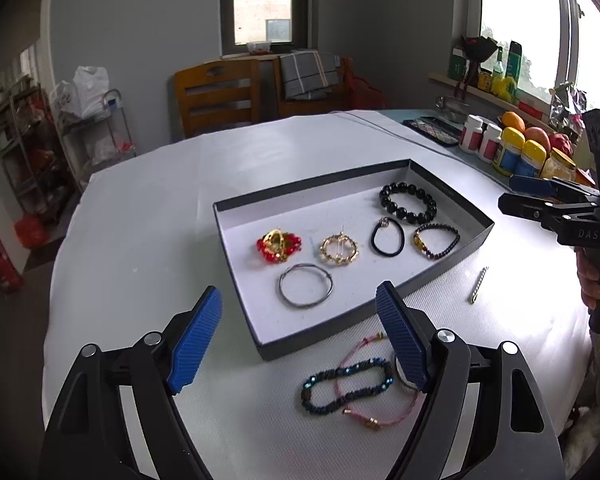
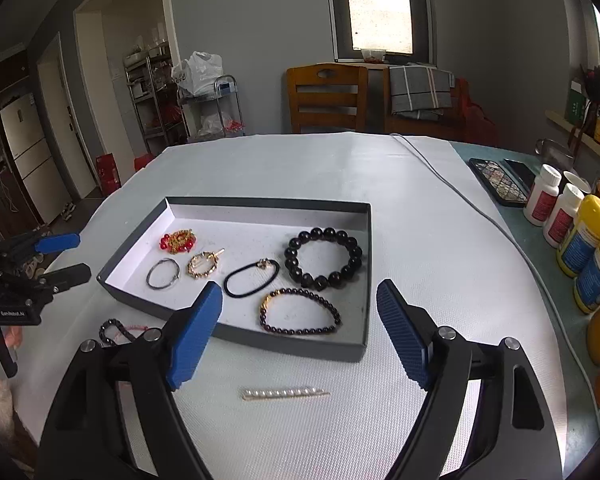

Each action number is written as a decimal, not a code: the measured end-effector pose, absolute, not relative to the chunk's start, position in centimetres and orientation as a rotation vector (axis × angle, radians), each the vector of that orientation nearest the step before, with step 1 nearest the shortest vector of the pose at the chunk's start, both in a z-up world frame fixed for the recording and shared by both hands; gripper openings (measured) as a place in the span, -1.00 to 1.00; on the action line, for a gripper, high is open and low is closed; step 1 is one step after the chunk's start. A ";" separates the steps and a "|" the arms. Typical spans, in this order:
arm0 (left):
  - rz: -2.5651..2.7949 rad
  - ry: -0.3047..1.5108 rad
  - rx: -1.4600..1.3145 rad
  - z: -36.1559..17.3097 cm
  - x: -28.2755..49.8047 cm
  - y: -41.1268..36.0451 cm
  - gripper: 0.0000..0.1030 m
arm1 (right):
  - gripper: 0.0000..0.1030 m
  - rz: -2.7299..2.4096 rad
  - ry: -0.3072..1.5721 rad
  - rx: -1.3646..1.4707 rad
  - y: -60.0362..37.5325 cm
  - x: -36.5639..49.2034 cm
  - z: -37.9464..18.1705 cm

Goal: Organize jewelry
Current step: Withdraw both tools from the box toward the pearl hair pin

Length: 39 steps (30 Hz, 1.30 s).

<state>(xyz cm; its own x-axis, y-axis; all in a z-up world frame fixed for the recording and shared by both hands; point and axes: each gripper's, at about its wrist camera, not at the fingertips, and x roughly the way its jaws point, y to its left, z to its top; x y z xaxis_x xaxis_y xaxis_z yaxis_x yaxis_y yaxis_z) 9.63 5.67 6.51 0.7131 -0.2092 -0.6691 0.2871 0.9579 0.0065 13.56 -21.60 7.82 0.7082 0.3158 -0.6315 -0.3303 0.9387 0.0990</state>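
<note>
A dark shallow box point(image 1: 452, 268) point(image 2: 364, 240) on the white table holds a red and gold piece point(image 1: 278, 246), a gold ring brooch point(image 1: 339, 250), a silver hoop point(image 1: 306, 290), a black hair tie point(image 1: 387, 237), a dark bead bracelet point(image 1: 436, 241) and a black bead bracelet point(image 1: 408, 203). Outside the box lie a blue bead bracelet point(image 1: 346, 386), a pink cord bracelet point(image 1: 376, 400) and a pearl hair pin point(image 2: 284, 393) point(image 1: 478, 285). My left gripper point(image 1: 300, 340) is open above the near table edge. My right gripper point(image 2: 300, 336) is open above the pearl pin.
Bottles point(image 2: 580, 240) and fruit point(image 1: 524, 126) crowd the right side of the table. A dark patterned case point(image 2: 500, 184) lies at the far right. A grey cable point(image 2: 480, 220) runs across the cloth. Wooden chairs point(image 2: 326, 98) stand behind the table.
</note>
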 end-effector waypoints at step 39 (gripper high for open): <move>-0.313 0.851 0.134 0.5 6.9 4.1 0.78 | 0.89 0.374 0.844 -0.114 -20.5 10.9 0.7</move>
